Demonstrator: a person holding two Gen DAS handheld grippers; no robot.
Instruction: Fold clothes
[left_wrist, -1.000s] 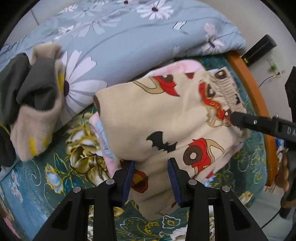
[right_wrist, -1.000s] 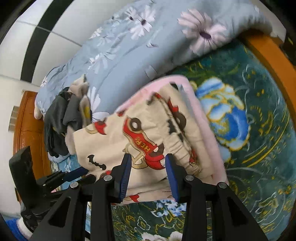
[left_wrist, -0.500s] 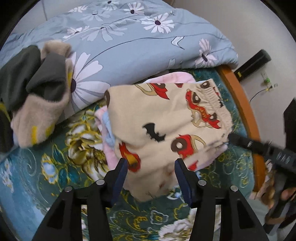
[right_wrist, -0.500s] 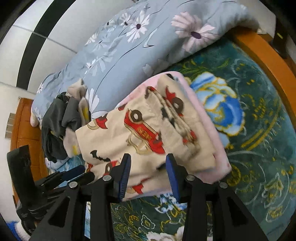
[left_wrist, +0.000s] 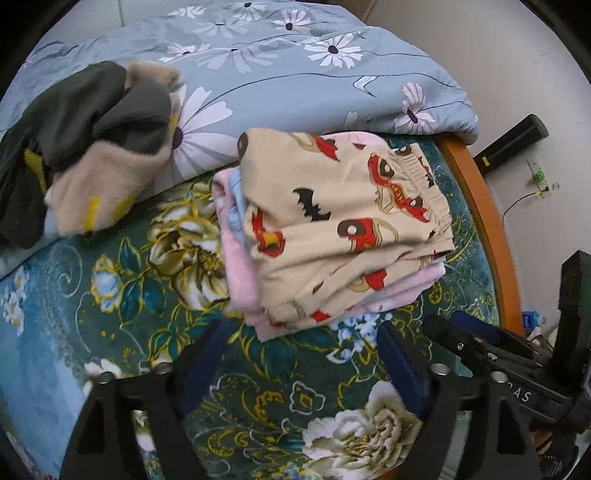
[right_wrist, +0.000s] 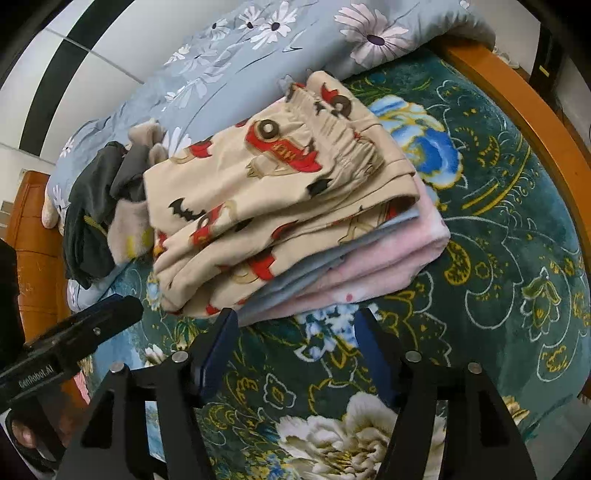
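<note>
On the dark green floral blanket (left_wrist: 122, 280), toward the twelve o'clock side of both wrist views, the folded beige pants (left_wrist: 343, 221) printed with red cars and black bats are lying on top of a stack, their elastic waistband facing three o'clock in the left wrist view. Directly beneath them a pale blue garment (right_wrist: 317, 269) and a folded pink garment (right_wrist: 391, 266) are sitting as lower layers, their edges showing past the pants at the stack's near side. At ten o'clock from the stack, a heap of unfolded clothes (left_wrist: 92, 147), dark grey and tan fleece, is resting partly on the grey daisy-print duvet (left_wrist: 295, 70) that is running across the far side of the bed. A wooden bed frame (left_wrist: 480, 206) is curving along the blanket's edge at three o'clock. The left gripper (left_wrist: 299, 354) is hovering just short of the stack at six o'clock, its fingers spread wide and holding nothing. The right gripper (right_wrist: 295, 343) is hanging likewise near the stack's near edge, jaws parted and empty, apart from the cloth.
</note>
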